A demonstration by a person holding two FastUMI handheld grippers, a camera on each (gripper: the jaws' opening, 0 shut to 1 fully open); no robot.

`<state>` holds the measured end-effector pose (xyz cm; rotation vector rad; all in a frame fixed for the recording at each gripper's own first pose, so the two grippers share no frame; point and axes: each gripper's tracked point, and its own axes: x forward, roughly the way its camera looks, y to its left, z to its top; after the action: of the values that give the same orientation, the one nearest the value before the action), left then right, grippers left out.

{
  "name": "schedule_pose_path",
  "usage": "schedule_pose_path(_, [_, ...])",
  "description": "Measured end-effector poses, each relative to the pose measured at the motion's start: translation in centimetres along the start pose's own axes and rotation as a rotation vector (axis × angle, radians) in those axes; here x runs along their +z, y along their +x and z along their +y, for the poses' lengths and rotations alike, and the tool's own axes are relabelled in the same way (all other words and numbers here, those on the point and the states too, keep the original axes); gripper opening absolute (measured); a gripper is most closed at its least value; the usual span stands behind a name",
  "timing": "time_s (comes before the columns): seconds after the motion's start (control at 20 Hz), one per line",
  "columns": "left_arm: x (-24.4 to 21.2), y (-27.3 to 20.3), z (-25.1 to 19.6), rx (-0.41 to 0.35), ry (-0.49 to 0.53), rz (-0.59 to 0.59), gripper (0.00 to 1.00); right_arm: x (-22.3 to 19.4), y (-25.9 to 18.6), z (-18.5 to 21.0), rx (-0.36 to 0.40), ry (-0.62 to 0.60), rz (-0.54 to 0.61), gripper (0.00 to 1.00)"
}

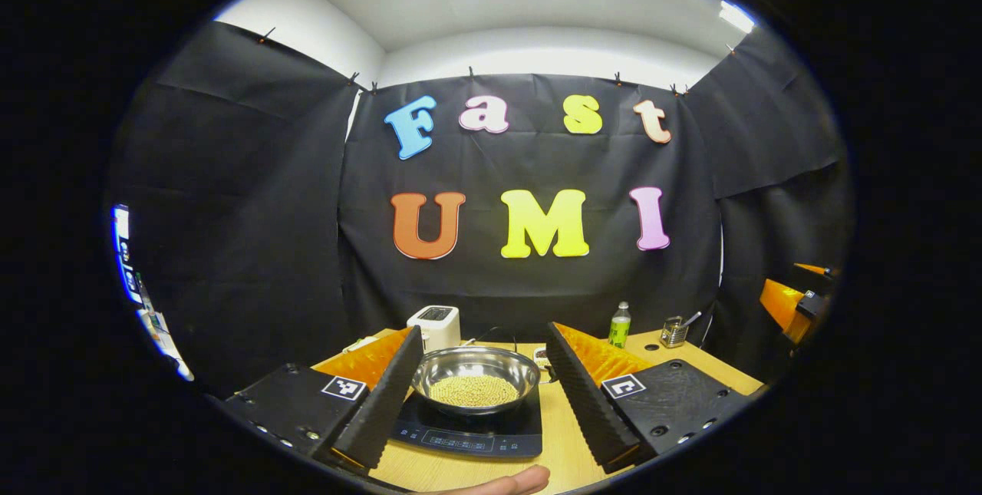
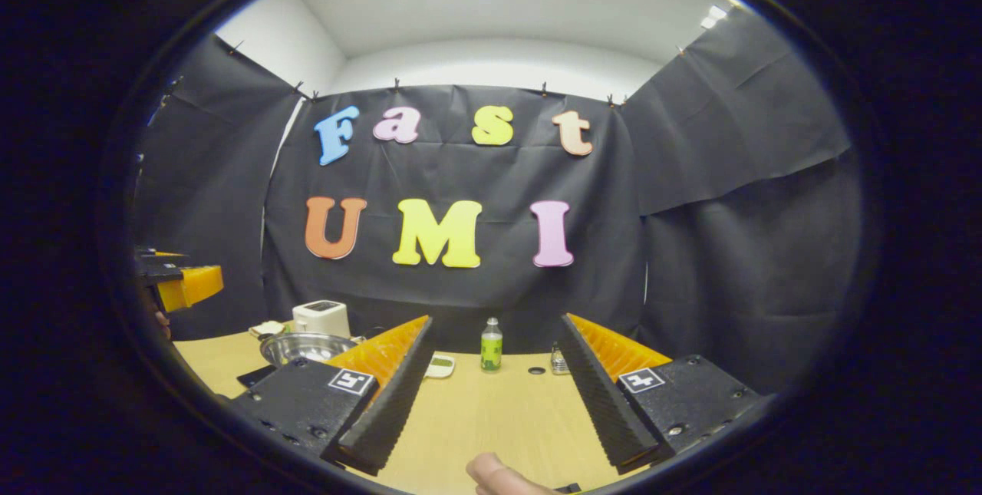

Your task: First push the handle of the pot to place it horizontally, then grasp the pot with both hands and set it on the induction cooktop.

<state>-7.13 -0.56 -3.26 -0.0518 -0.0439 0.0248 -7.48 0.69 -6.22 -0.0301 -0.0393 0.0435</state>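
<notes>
- Pot (image 1: 476, 378) sits upright on the induction cooktop (image 1: 468, 430), mid-desk (image 1: 564, 449); filled with pale grains.
- Pot handle not discernible; long axis cannot be told.
- Left claw (image 1: 483, 387) wide, straddling the pot without contact.
- Right claw (image 2: 495, 395) wide, over bare desk.

your pot (image 1: 476, 380) is a shiny steel bowl-shaped pan, upright, holding a bed of small tan grains. it sits squarely on the induction cooktop (image 1: 469, 433), a flat black slab with a control strip along its 6 o'clock edge. in the right gripper view the pot (image 2: 305, 346) lies toward 9 o'clock.
</notes>
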Motion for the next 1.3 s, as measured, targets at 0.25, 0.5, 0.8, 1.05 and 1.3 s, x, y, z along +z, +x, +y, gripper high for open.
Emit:
schedule_pose_path(0.25, [-1.1,-1.6,-0.4,-0.007,0.02,-0.008,0.95,0.0,0.2,-0.1,0.023,0.034,-0.027,0.96])
schedule_pose_path(0.5, [-1.5,-1.6,-1.2,-0.02,0.028,-0.01,0.95,-0.8,0.1,-0.5,0.021,0.044,0.002,0.96])
schedule_pose_path(0.8, [-1.6,-1.8,-0.4,0.001,-0.01,-0.015,0.95,-0.9,-0.1,-0.2,0.042,0.081,-0.009,0.96])
schedule_pose_path(1.05, [-2.0,-1.8,-0.2,-0.003,-0.008,-0.002,0.95,-1.1,-0.2,-0.2,0.05,0.084,-0.006,0.96])
schedule_pose_path(1.3, [-2.1,-1.7,-0.4,-0.011,-0.011,0.004,0.95,-1.2,-0.5,-0.5,0.043,0.076,-0.003,0.96])
